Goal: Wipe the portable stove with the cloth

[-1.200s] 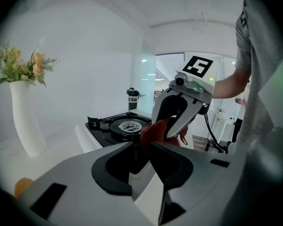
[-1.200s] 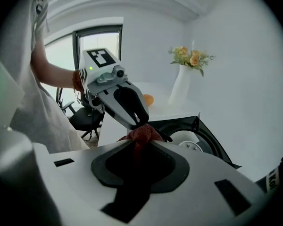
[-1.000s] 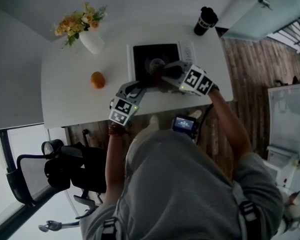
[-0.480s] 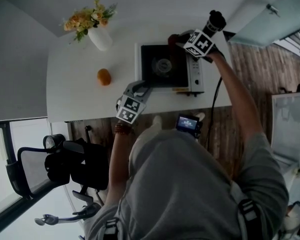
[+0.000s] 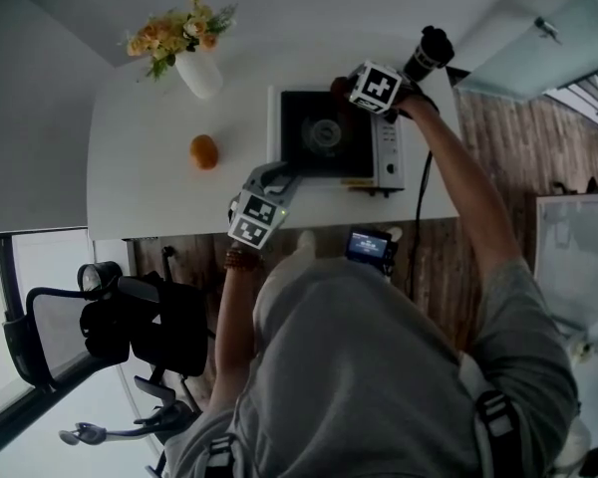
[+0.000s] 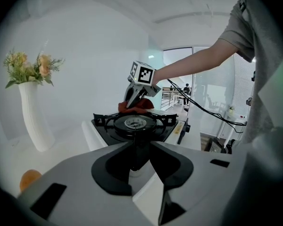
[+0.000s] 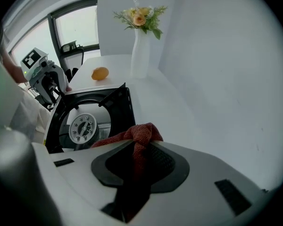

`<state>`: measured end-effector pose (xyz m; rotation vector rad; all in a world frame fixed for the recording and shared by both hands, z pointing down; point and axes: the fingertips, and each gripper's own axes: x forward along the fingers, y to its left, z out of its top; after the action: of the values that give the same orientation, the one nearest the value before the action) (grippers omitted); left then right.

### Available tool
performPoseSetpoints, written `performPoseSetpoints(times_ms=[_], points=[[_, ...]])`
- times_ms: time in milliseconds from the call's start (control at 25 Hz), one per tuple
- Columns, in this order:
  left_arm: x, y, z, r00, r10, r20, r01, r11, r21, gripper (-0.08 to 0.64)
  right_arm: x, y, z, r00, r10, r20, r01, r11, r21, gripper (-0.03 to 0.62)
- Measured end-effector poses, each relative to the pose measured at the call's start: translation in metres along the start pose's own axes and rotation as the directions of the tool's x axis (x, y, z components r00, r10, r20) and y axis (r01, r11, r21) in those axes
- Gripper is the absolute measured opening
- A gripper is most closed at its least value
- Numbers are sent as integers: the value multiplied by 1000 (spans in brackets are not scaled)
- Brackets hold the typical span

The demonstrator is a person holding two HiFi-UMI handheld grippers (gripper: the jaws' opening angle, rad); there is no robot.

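Your right hand-held gripper (image 5: 347, 88), clamped on the cloth (image 7: 137, 138), swept to the stove's (image 5: 324, 132) far corner, so wiping looked underway.

A stove (image 5: 324, 132) stands on the right part of the table (image 5: 140, 182), near the front edge. A cloth (image 7: 137, 134) is at its far right corner. A cup (image 5: 429, 52) stands behind, further right. An orange (image 5: 204, 151) lies left of the stove, a vase (image 5: 201, 74) behind the orange. A chair (image 5: 120, 327) stands before the table, left.
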<state>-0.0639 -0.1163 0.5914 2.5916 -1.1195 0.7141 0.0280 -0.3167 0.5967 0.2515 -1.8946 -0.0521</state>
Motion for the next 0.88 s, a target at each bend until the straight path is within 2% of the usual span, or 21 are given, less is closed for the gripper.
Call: performPoseSetpoints(times_ms=[120, 560, 640, 760, 880], points=[[0, 1, 0, 1000, -1, -3, 1, 1000, 2, 132, 1, -1, 3, 1000, -9, 10, 9, 1000, -9, 95], [1, 1, -1, 1000, 0, -13, 0, 1000, 1, 120, 10, 11, 30, 999, -16, -36, 10, 990, -138, 95], [0, 1, 0, 1000, 1, -13, -1, 1000, 1, 120, 12, 15, 40, 1000, -12, 2, 13, 991, -136, 95], [1, 0, 0, 1000, 1, -14, -1, 1000, 0, 120, 18, 20, 70, 992, -10, 124, 19, 997, -73, 94], [3, 1, 1, 1000, -1, -14, 1, 1000, -1, 117, 24, 22, 90, 990, -9, 137, 19, 997, -71, 94]])
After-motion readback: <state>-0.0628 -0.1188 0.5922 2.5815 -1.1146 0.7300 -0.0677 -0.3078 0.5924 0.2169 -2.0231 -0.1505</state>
